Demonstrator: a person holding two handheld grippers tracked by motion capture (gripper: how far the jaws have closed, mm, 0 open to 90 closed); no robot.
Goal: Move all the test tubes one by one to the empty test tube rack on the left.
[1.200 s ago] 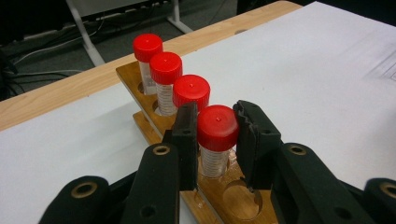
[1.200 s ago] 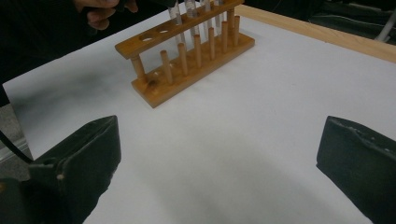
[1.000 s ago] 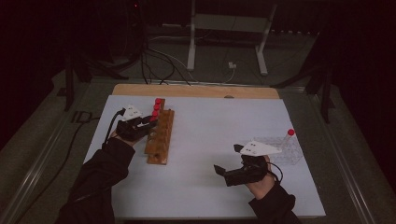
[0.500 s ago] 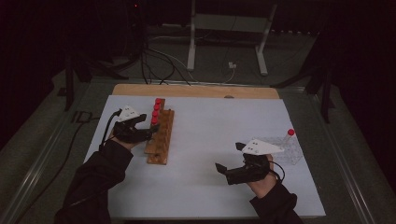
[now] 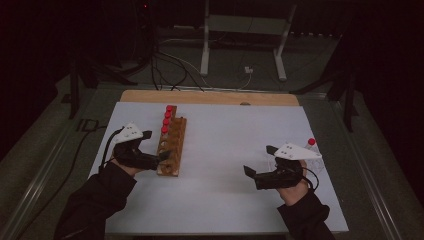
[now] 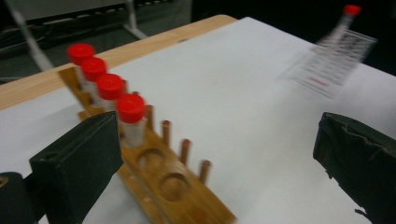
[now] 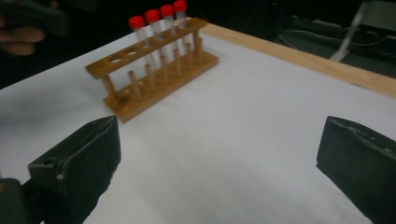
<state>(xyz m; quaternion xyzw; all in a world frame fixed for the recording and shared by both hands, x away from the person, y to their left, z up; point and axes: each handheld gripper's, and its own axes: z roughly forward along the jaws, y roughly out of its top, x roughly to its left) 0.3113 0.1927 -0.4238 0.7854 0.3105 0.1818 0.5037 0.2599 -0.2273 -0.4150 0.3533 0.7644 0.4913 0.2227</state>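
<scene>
A wooden tube rack (image 5: 172, 147) stands left of centre on the white sheet, with several red-capped tubes (image 5: 167, 120) in its far holes and two near holes empty (image 6: 163, 172). My left gripper (image 5: 156, 147) sits beside the rack's near end. Its jaws have just been opening and stand wide apart (image 6: 217, 135) with nothing between them. My right gripper (image 5: 260, 161) hovers over the right side of the sheet, open and empty (image 7: 219, 135), pointing toward the rack (image 7: 154, 70). One more red-capped tube (image 5: 311, 143) lies on a clear printed bag (image 6: 331, 56) at the right edge.
The white sheet (image 5: 235, 135) covers a wooden tabletop whose far edge (image 5: 210, 96) shows. Cables and a metal stand (image 5: 207, 45) lie on the floor beyond. The left hand (image 7: 21, 35) appears at the far left in the right gripper view.
My left gripper has opened and drawn back from the capped tubes toward the rack's near end. The right gripper has shifted slightly and stays open.
</scene>
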